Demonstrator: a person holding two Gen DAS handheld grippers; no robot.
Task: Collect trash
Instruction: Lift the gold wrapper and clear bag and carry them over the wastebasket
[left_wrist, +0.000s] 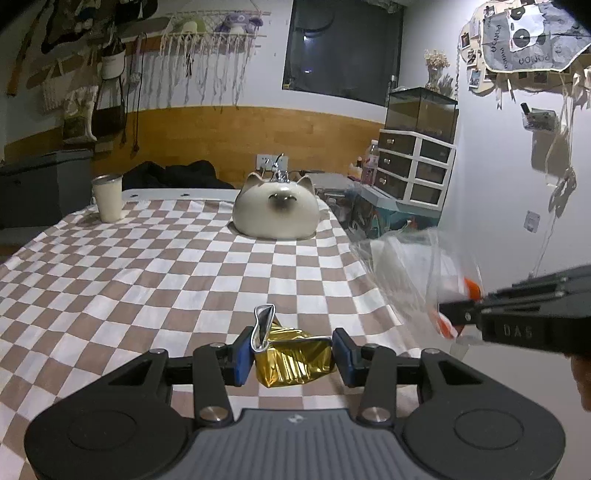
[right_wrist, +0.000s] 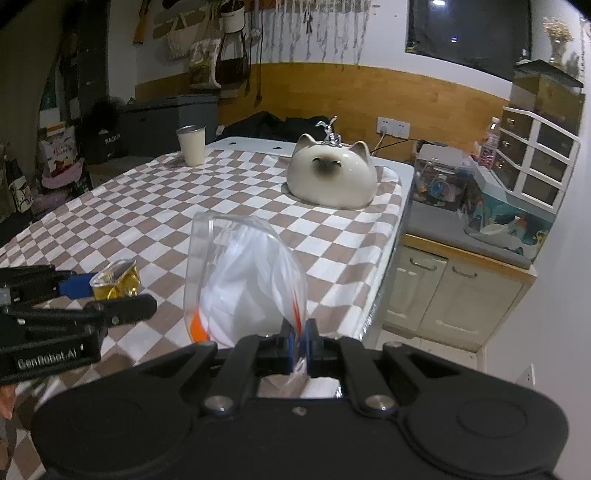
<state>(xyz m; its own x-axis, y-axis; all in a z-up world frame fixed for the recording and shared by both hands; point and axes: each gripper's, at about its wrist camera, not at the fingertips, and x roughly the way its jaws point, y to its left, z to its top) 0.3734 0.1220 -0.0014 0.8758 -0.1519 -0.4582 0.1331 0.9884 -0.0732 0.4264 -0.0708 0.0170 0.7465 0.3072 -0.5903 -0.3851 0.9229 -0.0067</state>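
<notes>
A crumpled gold foil wrapper (left_wrist: 293, 356) sits between the blue pads of my left gripper (left_wrist: 293, 352); the jaws press its sides just above the checkered tablecloth (left_wrist: 147, 266). It also shows in the right wrist view (right_wrist: 116, 282) inside the left gripper (right_wrist: 107, 291). My right gripper (right_wrist: 300, 345) is shut on the edge of a clear plastic bag (right_wrist: 247, 280) with white paper and something orange inside. The bag hangs at the table's right edge in the left wrist view (left_wrist: 406, 266), to the right of the wrapper, held by the right gripper (left_wrist: 448, 317).
A cat-shaped ceramic bowl (left_wrist: 276, 210) and a white cup (left_wrist: 107, 199) stand at the far end of the table. A drawer unit (left_wrist: 413, 168), cluttered counter (right_wrist: 480, 229) and cabinets (right_wrist: 443, 291) lie to the right.
</notes>
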